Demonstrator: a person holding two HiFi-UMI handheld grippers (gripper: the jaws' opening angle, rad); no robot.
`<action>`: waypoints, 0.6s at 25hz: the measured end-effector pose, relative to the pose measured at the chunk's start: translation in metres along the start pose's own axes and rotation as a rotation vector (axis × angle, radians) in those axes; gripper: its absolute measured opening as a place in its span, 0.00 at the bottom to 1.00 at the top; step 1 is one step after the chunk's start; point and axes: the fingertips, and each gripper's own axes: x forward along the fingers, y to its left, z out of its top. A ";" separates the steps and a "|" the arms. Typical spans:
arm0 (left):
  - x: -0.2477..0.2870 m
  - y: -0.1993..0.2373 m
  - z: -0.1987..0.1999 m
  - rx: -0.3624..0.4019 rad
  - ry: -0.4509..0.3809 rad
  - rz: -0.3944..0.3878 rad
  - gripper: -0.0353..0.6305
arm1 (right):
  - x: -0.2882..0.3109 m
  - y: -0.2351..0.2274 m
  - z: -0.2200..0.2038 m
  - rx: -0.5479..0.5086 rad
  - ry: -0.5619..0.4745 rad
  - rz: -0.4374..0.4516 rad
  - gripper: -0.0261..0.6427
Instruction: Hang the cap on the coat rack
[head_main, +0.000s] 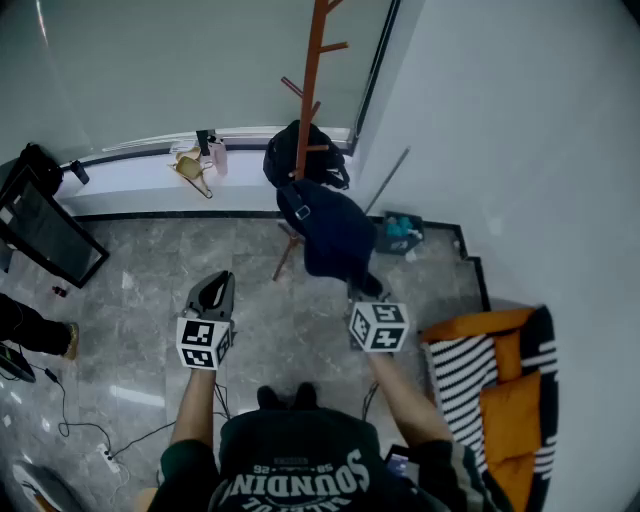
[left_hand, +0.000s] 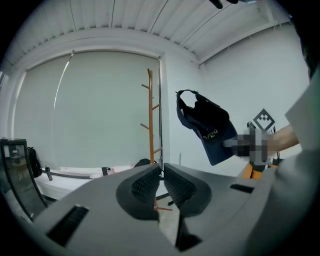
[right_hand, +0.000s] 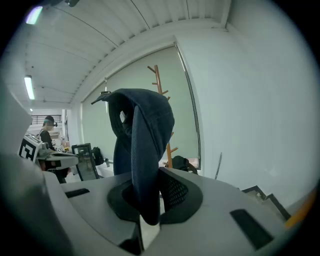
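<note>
Two grippers are being held out over the grey floor. The left gripper is keeping its jaws together on nothing. The right gripper is clamping the brim of the dark blue cap, holding it in the air short of the rack. Beyond, the orange coat rack is standing by the window, a black bag hanging low on it.

Pale, even light glows through the blind-covered window, while a ceiling strip lamp burns at the left of the right gripper view. The polished floor carries a faint sheen. Fisheye lenses bend the edges into dark corners, and the nearest foreground blurs.
</note>
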 end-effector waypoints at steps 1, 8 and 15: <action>-0.001 0.000 -0.002 -0.002 0.004 -0.004 0.09 | -0.001 0.000 -0.002 0.005 0.001 -0.001 0.07; -0.004 -0.007 -0.005 0.000 0.022 -0.034 0.09 | -0.005 0.001 -0.004 0.009 0.006 -0.014 0.07; -0.004 -0.012 -0.007 -0.004 0.020 -0.041 0.09 | -0.007 -0.002 -0.010 0.018 0.007 -0.013 0.07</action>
